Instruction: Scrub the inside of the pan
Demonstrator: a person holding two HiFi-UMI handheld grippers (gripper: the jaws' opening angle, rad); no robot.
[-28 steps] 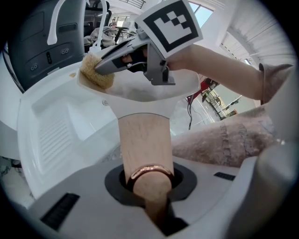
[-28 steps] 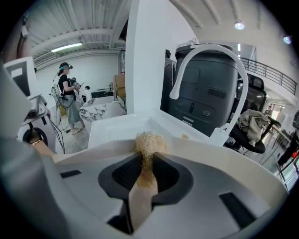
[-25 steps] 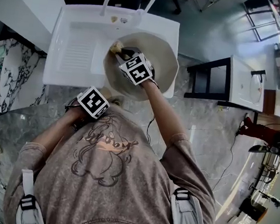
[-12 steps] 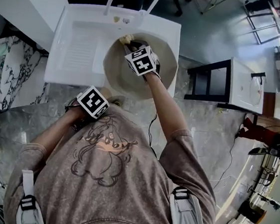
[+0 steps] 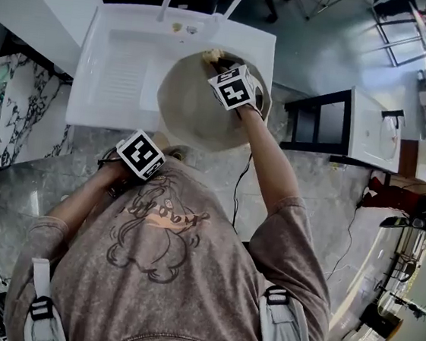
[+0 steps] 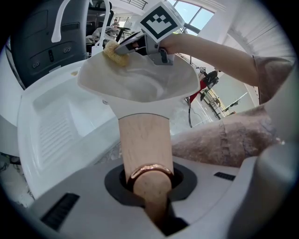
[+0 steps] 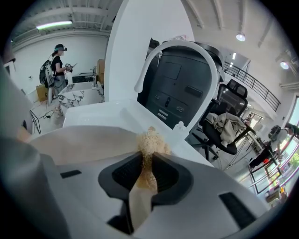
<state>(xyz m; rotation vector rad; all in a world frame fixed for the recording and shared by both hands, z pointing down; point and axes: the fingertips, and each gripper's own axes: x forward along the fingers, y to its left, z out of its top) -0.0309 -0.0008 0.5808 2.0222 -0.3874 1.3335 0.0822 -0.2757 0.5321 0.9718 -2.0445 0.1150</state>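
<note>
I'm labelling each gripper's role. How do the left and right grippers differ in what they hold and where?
The left gripper is shut on the wooden handle of the pan; the right gripper pinches a yellow sponge. The left gripper sits close to the person, outside the sink; the right gripper reaches the pan's far inner wall. Both are closed on something.

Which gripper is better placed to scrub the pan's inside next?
Right. The right gripper holds the sponge against the far inner wall of the pan; the left gripper is shut on the handle.
</note>
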